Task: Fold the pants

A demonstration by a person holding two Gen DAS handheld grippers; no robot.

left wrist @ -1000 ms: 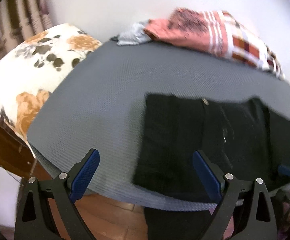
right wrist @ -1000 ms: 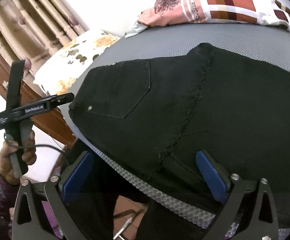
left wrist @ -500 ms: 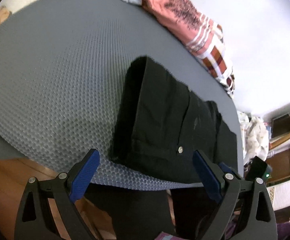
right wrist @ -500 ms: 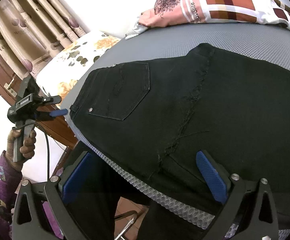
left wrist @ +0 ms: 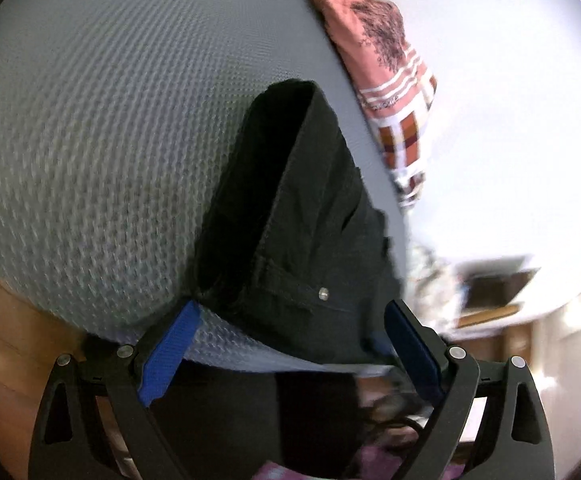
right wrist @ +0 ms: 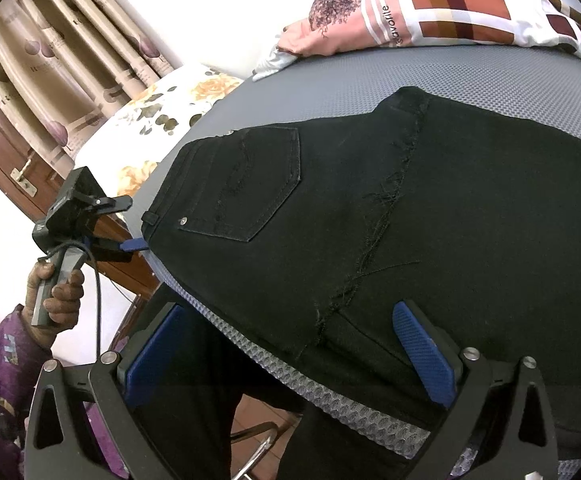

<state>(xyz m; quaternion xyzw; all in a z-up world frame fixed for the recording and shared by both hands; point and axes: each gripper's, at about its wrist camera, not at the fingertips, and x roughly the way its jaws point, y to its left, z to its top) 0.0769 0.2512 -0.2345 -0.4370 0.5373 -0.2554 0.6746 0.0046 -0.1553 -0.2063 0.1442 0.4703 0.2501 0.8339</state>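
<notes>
A: Where do things stand?

B: The black pants (right wrist: 390,216) lie flat on the grey mat (left wrist: 90,120), waistband toward the near corner, back pocket up. The left gripper (left wrist: 290,340) comes in at the waistband corner with its jaws wide apart and nothing in them — the cloth edge sits between the blue pads (left wrist: 170,344) but, as far as I can tell, unpressed.

A: And the other one?

B: The right gripper (right wrist: 290,352) hovers over the near edge further along the pants, jaws just as wide, holding nothing.

A: How should the left take its hold?

B: My judgement: slide one finger under the waistband and the other on top, so that both layers are caught, then close firmly near the rivet (left wrist: 323,294). A shallow pinch on thick denim would likely slip once lifted.

A: What does each camera add?

B: The left wrist view shows the waistband end-on, the layers gaping like a dark opening. The right wrist view shows what that one cannot — the pocket, the frayed seam, and the person's hand (right wrist: 50,292) gripping the left tool's handle beside the mat's corner.
</notes>
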